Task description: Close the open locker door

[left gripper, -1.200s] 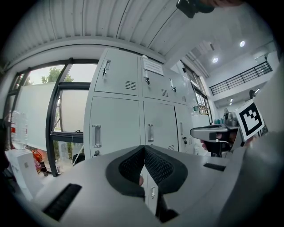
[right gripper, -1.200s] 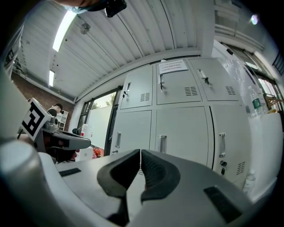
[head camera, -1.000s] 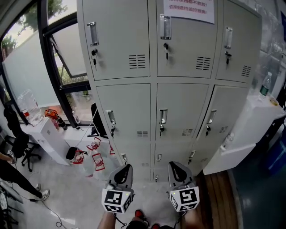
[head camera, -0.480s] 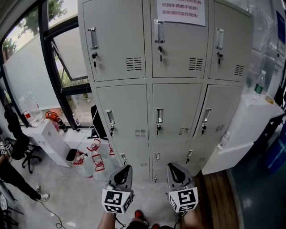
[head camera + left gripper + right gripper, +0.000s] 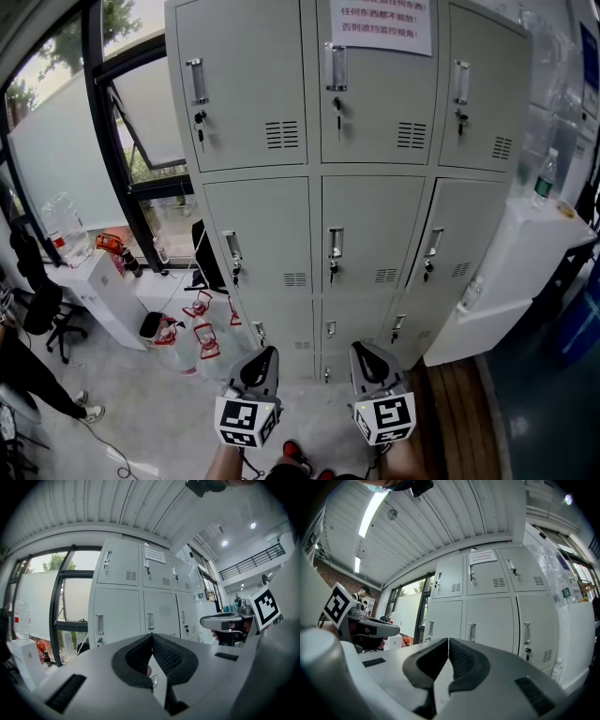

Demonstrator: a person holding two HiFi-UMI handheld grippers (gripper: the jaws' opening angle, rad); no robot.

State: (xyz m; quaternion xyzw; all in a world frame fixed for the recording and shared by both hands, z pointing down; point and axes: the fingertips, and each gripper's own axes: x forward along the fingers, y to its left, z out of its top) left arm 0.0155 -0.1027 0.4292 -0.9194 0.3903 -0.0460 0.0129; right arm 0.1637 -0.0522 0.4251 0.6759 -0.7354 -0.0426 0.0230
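Note:
A grey bank of lockers (image 5: 267, 84) fills the head view, three columns wide. The middle door of the right column (image 5: 455, 239) looks skewed against its neighbour, as if slightly ajar. The other doors sit flush. My left gripper (image 5: 262, 361) and right gripper (image 5: 367, 354) hang side by side low in the picture, well short of the lockers and touching nothing. In the left gripper view the pads meet at the tip (image 5: 151, 637), with nothing between them. The right gripper (image 5: 448, 640) is likewise shut and empty, pointing at the lockers (image 5: 492, 616).
A white counter (image 5: 525, 253) with a bottle (image 5: 543, 180) stands right of the lockers. Water jugs (image 5: 202, 328) sit on the floor at the left, by a white cabinet (image 5: 98, 281) and a window frame (image 5: 117, 141). A person's leg (image 5: 28, 370) shows at far left.
The head view shifted a little, so the lockers sit slightly further left in the picture. Both grippers stay where they were, shut. The person at far left has moved slightly.

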